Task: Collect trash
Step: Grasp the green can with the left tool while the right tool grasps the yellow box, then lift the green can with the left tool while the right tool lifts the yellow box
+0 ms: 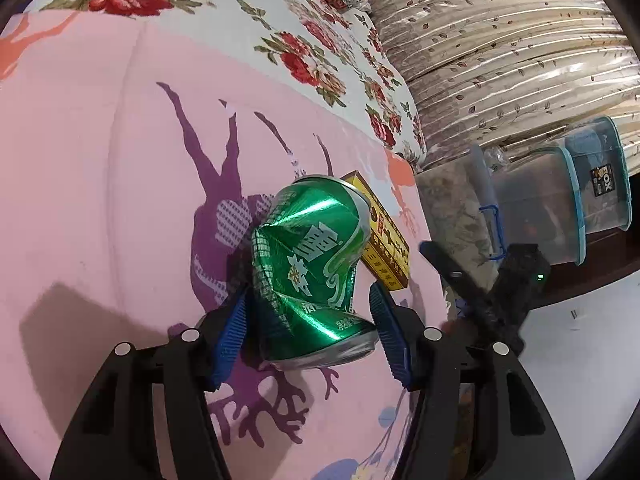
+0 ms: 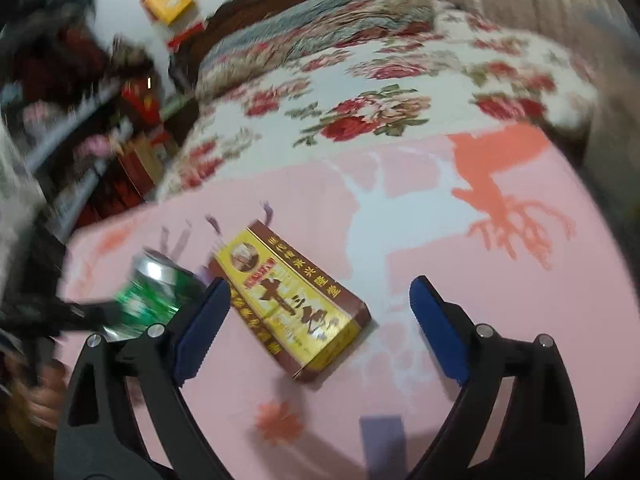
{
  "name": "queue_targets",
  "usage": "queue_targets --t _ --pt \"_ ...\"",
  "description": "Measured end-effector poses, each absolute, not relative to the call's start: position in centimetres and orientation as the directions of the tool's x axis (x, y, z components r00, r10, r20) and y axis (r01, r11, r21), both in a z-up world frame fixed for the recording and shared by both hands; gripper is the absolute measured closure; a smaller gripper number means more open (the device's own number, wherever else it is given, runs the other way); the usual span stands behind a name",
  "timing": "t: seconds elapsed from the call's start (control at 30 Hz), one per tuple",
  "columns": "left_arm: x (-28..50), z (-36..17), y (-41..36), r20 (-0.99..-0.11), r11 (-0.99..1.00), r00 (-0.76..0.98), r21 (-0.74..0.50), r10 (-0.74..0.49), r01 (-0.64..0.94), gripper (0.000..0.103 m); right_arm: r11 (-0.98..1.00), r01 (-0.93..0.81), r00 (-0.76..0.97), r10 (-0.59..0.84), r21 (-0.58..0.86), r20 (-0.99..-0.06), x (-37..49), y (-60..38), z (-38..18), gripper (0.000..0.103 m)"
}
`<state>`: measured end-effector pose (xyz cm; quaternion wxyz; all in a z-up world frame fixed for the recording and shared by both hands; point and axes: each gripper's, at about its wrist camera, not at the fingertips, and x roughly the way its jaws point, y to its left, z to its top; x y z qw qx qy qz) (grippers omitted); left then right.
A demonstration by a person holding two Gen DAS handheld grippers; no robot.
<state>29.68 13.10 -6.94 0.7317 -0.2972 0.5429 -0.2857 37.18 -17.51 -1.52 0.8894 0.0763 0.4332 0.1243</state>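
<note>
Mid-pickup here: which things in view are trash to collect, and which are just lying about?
Job items:
crushed green can, between the left gripper fingers
yellow box, ahead of the open right gripper

Lying about:
pink sheet
floral quilt
plastic storage bins

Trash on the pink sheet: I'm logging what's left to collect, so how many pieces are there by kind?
Crushed green can: 1, between the left gripper fingers.
Yellow and brown carton: 1, lying flat ahead of the open right gripper.
Total: 2
</note>
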Motion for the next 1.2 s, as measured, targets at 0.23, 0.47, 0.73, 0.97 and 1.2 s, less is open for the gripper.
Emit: queue_targets --t 0.23,0.47,0.73,0.97,1.2 --pt "29.5 -7.3 12.8 -0.605 0.636 0.258 -0.770 -0.753 0.052 0.056 0.937 -0.317 0.530 0.301 0.145 -0.792 36.4 -13.7 -3.0 0.038" --pt "26.5 -6.9 11.5 -0.590 0.622 0.258 -0.780 -0.765 0.062 0.069 0.910 -0.380 0.477 0.347 0.167 -0.807 31.7 -11.2 -3.5 0.077" --pt "20.3 -5.8 12.9 -0.551 0.587 0.270 -0.807 -0.790 0.072 0.071 0.891 -0.337 0.457 0.436 0.303 -0.775 22.3 -13.1 -3.2 0.077" --pt "13.9 -5.2 14.6 -0.531 0.575 0.290 -0.814 -0.796 0.086 0.077 0.904 -0.300 0.519 0.422 0.304 -0.743 13.1 -14.1 -3.0 0.077" --pt "9.4 -4.9 15.6 -0.538 0.586 0.296 -0.804 -0.789 0.100 0.086 0.895 -0.235 0.538 0.444 0.379 -0.716 7.2 -15.9 -3.6 0.077"
